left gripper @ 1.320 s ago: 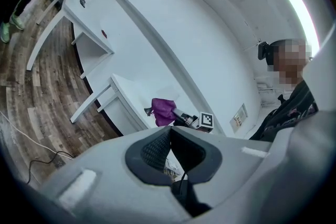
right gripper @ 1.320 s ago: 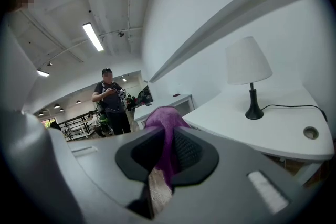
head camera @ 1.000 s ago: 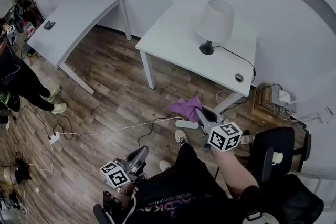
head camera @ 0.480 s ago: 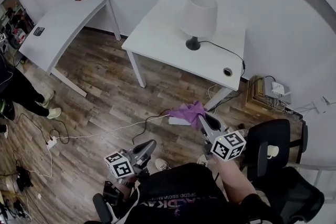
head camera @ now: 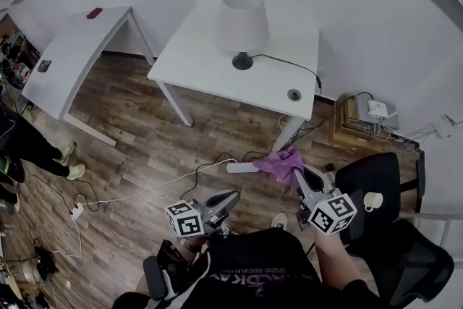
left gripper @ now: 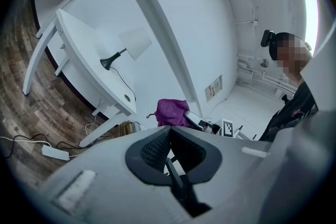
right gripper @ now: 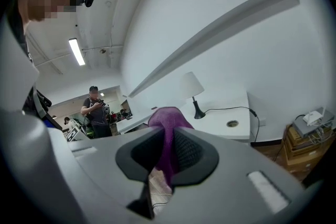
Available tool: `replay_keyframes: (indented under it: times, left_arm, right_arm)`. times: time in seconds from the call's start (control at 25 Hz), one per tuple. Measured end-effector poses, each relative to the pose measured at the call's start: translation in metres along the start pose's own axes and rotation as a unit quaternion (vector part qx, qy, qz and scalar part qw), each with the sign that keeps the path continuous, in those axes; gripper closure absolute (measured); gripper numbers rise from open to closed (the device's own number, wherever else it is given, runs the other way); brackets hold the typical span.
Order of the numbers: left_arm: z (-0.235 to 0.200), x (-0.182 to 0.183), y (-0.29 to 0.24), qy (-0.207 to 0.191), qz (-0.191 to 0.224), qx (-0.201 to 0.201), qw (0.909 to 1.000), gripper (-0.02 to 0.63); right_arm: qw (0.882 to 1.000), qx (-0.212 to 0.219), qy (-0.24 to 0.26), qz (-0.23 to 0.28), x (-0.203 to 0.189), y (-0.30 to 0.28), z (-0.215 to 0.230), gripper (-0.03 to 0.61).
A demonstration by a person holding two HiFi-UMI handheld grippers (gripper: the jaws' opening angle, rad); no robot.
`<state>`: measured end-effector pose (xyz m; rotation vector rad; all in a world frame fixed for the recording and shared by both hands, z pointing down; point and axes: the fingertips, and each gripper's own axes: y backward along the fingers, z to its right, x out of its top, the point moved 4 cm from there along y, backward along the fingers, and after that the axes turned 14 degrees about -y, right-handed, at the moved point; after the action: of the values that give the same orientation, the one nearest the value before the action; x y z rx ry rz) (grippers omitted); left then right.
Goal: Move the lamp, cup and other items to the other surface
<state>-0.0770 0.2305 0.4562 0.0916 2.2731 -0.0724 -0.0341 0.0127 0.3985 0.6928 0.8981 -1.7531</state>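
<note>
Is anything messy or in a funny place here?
Yes: a white power strip and loose cables lie across the wood floor near the person's feet, easy to trip on. The right gripper just holds a purple cloth.

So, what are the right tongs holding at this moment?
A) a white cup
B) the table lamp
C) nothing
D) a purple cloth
D: in the right gripper view the right tongs are closed on a purple cloth, which is pinched between the pads and bunches up above them.
</note>
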Motion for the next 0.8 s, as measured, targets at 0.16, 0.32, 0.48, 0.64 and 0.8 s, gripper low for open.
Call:
replay_keyframes:
  times: [0.16, 0.32, 0.48, 0.64, 0.8]
  left_arm:
    - [0.010, -0.006, -0.032, 0.004, -0.009, -0.019, 0.9998, 0.614]
    - [0.029, -0.014, -0.068, -0.002, -0.037, -0.044, 0.9983, 0.614]
    - [0.043, -0.021, -0.093, -0.009, -0.058, -0.063, 0.9963, 0.614]
    - [0.059, -0.035, -0.118, -0.004, -0.080, -0.073, 0.9941, 0.614]
    - [0.068, -0.048, -0.143, 0.000, -0.105, -0.101, 0.9894, 0.614]
  right_arm:
    - [1.000, -0.020, -0.005, 0.014, 0.008, 0.031, 0.025, 0.529]
    - [0.999, -0.036, -0.010, 0.030, 0.017, 0.061, 0.045, 0.529]
    - [0.997, -0.057, -0.022, 0.047, 0.023, 0.090, 0.068, 0.529]
    - [0.994, -0.082, -0.037, 0.062, 0.019, 0.127, 0.094, 0.529]
    - [0.989, -0.114, -0.053, 0.073, 0.016, 0.152, 0.113, 0.531]
